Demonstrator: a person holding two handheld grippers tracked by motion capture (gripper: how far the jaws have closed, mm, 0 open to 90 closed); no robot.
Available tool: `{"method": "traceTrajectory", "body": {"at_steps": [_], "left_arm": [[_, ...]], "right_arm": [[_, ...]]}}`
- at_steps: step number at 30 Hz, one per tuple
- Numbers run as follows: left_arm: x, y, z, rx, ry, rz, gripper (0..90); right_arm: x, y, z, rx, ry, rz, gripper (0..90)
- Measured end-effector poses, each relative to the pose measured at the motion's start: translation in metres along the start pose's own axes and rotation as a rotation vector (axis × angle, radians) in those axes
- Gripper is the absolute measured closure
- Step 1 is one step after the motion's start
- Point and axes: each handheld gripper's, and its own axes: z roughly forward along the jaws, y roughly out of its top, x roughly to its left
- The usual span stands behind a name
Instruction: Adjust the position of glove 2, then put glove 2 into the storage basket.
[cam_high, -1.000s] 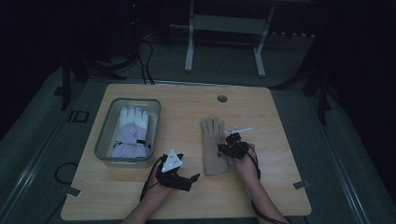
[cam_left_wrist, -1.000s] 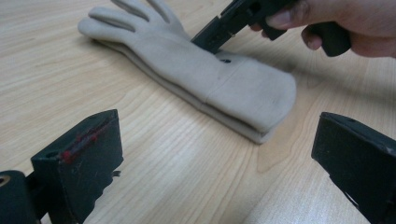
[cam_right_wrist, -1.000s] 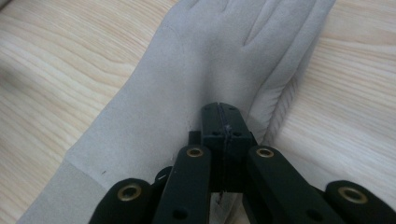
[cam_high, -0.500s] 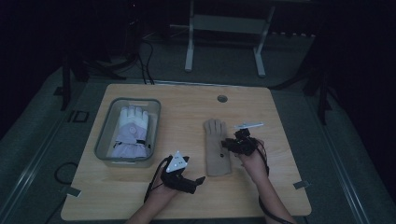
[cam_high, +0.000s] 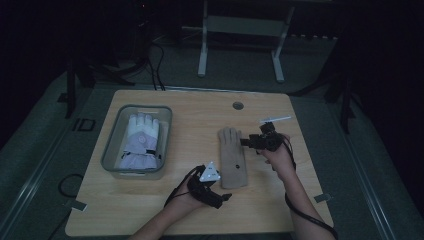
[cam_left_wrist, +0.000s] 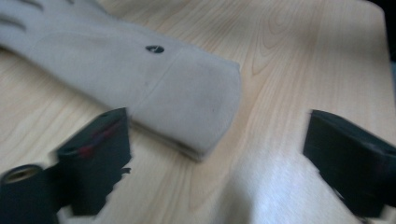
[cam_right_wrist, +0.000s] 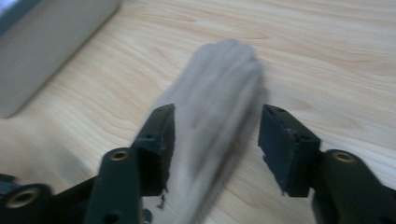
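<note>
Tan glove (cam_high: 233, 160) lay flat on the worktop (cam_high: 200, 115), long axis fingers-away; left gripper (cam_high: 223, 198) at its cuff, jaws spread; right gripper (cam_high: 246, 142) beside the fingers, jaws just opening, gripping nothing.

Room dim, upper part in near darkness. Light wooden table with rounded corners (cam_high: 165, 215) stands on grey-green carpeted floor (cam_high: 45, 165); small round grommet hole (cam_high: 238, 105) near the table's far edge. Beyond the table, a pale metal stand with two legs (cam_high: 240, 30). Black cables (cam_high: 155, 65) trail over the floor far left. Dark upright posts (cam_high: 70, 90) flank the table
</note>
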Motion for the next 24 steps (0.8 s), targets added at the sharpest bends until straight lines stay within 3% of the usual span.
{"method": "traceTrajectory", "body": {"at_steps": [2, 3, 5, 9, 12, 14, 17, 19, 24], "left_arm": [[0.001, 0.004, 0.004, -0.003, -0.009, 0.016, 16.4], [0.002, 0.006, 0.005, -0.002, -0.008, 0.023, 25.8], [0.004, 0.010, 0.008, 0.003, -0.028, 0.036, 29.5], [0.006, 0.016, 0.012, 0.017, -0.025, 0.050, 30.2], [0.005, 0.018, 0.019, 0.059, -0.004, 0.075, 24.6], [0.005, 0.019, 0.025, 0.090, 0.009, 0.085, 18.0], [0.006, 0.019, 0.032, 0.145, 0.015, 0.110, 17.7], [0.008, 0.019, 0.036, 0.175, 0.017, 0.134, 19.7], [0.011, 0.020, 0.039, 0.195, 0.006, 0.151, 28.5]], "right_arm": [[-0.002, 0.002, 0.005, 0.010, -0.001, 0.003, 41.9], [-0.008, 0.006, 0.015, 0.031, -0.004, 0.024, 39.4], [-0.009, 0.007, 0.019, 0.038, -0.010, 0.038, 37.3], [-0.012, 0.012, 0.033, 0.029, -0.010, 0.081, 21.2], [-0.012, 0.013, 0.042, 0.042, -0.011, 0.091, 16.7], [-0.013, 0.013, 0.052, 0.074, -0.026, 0.095, 17.0], [-0.013, 0.013, 0.063, 0.104, -0.037, 0.106, 21.0], [-0.012, 0.013, 0.070, 0.127, -0.040, 0.110, 23.7], [-0.010, 0.014, 0.077, 0.144, -0.058, 0.114, 27.0]]}}
